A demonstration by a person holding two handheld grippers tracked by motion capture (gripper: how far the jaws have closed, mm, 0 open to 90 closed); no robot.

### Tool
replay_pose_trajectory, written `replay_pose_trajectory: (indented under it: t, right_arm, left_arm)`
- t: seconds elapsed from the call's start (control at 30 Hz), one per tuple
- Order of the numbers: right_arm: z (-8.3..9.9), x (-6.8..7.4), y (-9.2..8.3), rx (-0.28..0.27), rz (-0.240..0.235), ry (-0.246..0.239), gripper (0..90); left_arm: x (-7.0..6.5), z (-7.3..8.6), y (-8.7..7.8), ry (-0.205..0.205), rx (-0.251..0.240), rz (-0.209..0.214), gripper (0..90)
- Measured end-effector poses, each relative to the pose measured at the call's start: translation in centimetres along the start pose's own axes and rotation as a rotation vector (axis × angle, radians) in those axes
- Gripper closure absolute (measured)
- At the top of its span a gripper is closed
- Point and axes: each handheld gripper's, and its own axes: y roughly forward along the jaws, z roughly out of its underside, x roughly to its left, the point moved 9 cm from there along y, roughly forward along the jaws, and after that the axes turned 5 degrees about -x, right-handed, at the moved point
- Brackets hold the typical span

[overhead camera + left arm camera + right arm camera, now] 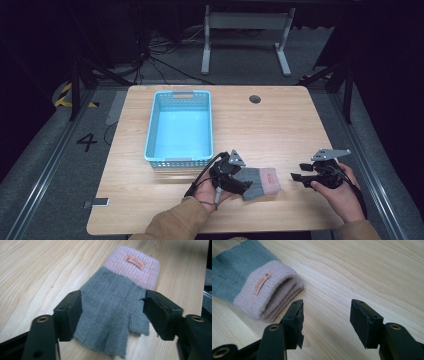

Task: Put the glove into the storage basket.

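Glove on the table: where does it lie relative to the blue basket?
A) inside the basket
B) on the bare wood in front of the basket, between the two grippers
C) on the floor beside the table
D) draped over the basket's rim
B: the high view shows the glove flat on the table, nearer the person than the blue basket, with the left gripper at its finger end and the right gripper beyond its pink cuff.

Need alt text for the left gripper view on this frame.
A grey fingerless glove with a pink cuff lies flat on a wooden table. The left gripper sits over its finger end, its black jaws open on either side.
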Motion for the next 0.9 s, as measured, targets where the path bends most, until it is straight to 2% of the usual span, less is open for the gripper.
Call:
replay_pose_trajectory:
  t: [0.2,0.37,0.5,0.67,0.9]
  right_arm:
    - [-0.1,0.1,0.0,-0.003,-0.002,-0.003,45.8]
    - [-0.2,0.1,0.1,-0.005,-0.006,-0.009,45.8]
    - [-0.2,0.2,0.2,-0.003,-0.007,-0.008,45.8]
    - [-0.2,0.4,0.2,-0.002,-0.022,-0.012,45.8]
    - [0.0,0.8,0.4,0.009,-0.044,-0.021,45.8]
  left_arm:
    - [0.1,0.2,1.0,-0.005,0.017,0.001,20.9]
    - [0.3,0.6,1.9,-0.001,0.033,-0.014,15.5]
    - [0.4,0.9,2.8,0.019,0.048,-0.038,14.3]
    - [0.4,1.6,3.7,0.069,0.100,-0.064,14.4]
    - [0.5,1.9,4.4,0.080,0.115,-0.092,12.1]
